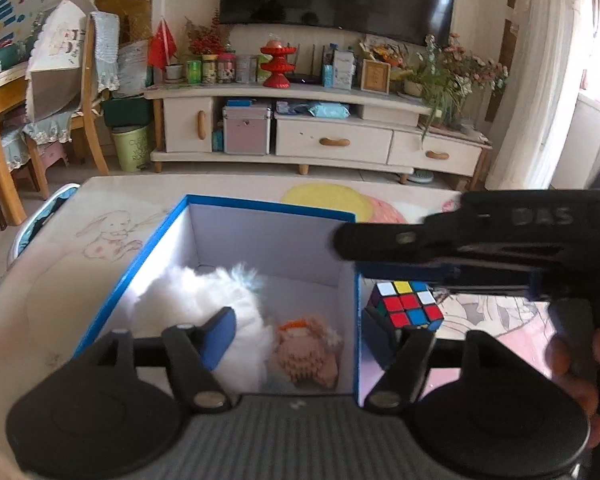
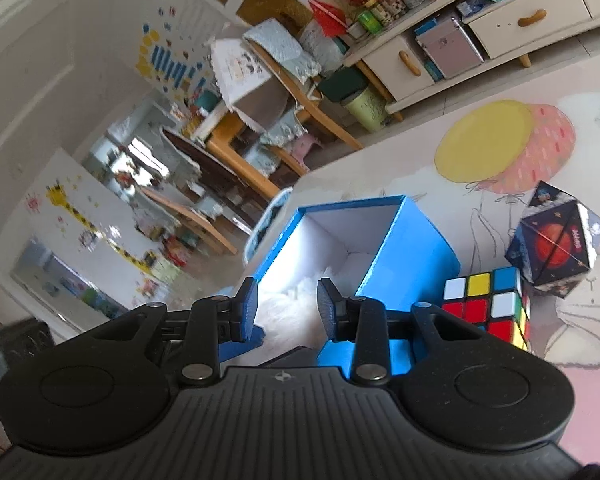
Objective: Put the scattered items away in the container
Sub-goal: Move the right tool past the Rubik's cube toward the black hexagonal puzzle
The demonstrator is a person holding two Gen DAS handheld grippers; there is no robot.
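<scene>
Both the left gripper [image 1: 300, 332] and right gripper [image 2: 286, 306] are held open and empty above the blue box [image 1: 236, 248], beside which a planet-printed cube [image 2: 556, 248] is seen only from the right wrist.

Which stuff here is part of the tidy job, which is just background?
Job:
blue box
white fluffy toy, inside it
small orange-haired doll, inside it
Rubik's cube, beside the box
planet-print cube, on the mat

Background:
TV stand
green bin
wooden chair

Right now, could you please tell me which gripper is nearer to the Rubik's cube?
Probably left. The left gripper straddles the blue box wall, its right finger beside the Rubik's cube; the right gripper hovers higher over the box, cube to its right.
</scene>
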